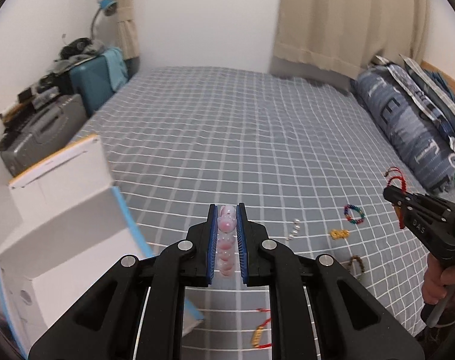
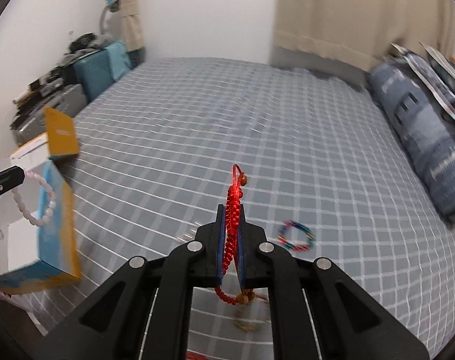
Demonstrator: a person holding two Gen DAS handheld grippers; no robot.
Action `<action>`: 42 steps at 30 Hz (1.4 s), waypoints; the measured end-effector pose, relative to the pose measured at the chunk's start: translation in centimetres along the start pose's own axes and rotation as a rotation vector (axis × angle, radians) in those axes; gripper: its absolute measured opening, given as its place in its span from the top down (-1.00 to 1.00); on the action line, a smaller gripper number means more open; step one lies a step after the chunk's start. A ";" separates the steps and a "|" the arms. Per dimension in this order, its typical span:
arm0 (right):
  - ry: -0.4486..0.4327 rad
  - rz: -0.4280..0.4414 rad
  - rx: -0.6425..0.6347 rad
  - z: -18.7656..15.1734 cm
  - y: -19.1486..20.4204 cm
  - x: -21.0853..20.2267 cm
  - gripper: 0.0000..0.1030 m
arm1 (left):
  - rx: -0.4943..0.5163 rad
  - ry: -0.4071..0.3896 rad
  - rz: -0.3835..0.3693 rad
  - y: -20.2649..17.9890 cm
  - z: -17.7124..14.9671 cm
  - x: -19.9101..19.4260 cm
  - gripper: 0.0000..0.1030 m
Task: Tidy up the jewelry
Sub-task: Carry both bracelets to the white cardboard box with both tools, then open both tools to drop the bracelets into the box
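Note:
My left gripper point(image 1: 226, 210) is shut on a pink bead bracelet point(image 1: 226, 225), held above the checked bed beside an open white box point(image 1: 62, 219). From the right wrist view the same pink bracelet point(image 2: 38, 198) hangs as a loop from the left gripper point(image 2: 14, 177) in front of the box point(image 2: 56, 234). My right gripper point(image 2: 231, 210) is shut on a red braided cord bracelet point(image 2: 234, 210) with wooden beads. In the left wrist view the right gripper point(image 1: 390, 193) is at the right edge with the red cord point(image 1: 396, 177) in it.
On the grey checked bedsheet point(image 1: 227, 126) lie a multicoloured bracelet point(image 1: 354, 214), a gold piece point(image 1: 339, 234), a silver piece point(image 1: 294, 230), a brown bracelet point(image 1: 356, 262) and a red-and-gold cord point(image 1: 261, 330). Pillows point(image 1: 407, 126) line the right side; suitcases point(image 1: 86, 81) stand at left.

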State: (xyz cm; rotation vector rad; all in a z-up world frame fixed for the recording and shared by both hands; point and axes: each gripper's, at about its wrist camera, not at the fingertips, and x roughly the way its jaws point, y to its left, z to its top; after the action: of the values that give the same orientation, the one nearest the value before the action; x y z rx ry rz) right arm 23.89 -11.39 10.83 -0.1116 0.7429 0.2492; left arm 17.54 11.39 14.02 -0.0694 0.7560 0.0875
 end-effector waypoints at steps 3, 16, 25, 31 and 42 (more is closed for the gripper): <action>-0.013 0.048 -0.048 1.4 3.9 0.3 0.88 | -0.042 -0.016 0.035 2.9 -0.3 -1.4 0.77; -0.009 0.293 -0.291 1.6 24.6 2.0 0.88 | -0.270 0.011 0.254 17.8 -6.5 -6.5 0.77; 0.090 0.393 -0.419 -2.6 34.2 4.6 0.88 | -0.414 0.106 0.310 23.4 -13.3 -6.3 0.77; 0.227 0.369 -0.425 -4.7 35.9 7.1 0.88 | -0.452 0.158 0.304 24.5 -15.3 -4.9 0.77; 0.273 0.365 -0.424 -4.7 36.5 7.9 0.76 | -0.468 0.200 0.313 25.1 -15.9 -3.5 0.75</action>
State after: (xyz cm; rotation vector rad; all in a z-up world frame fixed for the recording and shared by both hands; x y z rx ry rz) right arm 16.75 24.41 1.53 -0.4200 0.9725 0.7508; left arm 1.53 34.63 4.13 -0.4102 0.9301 0.5626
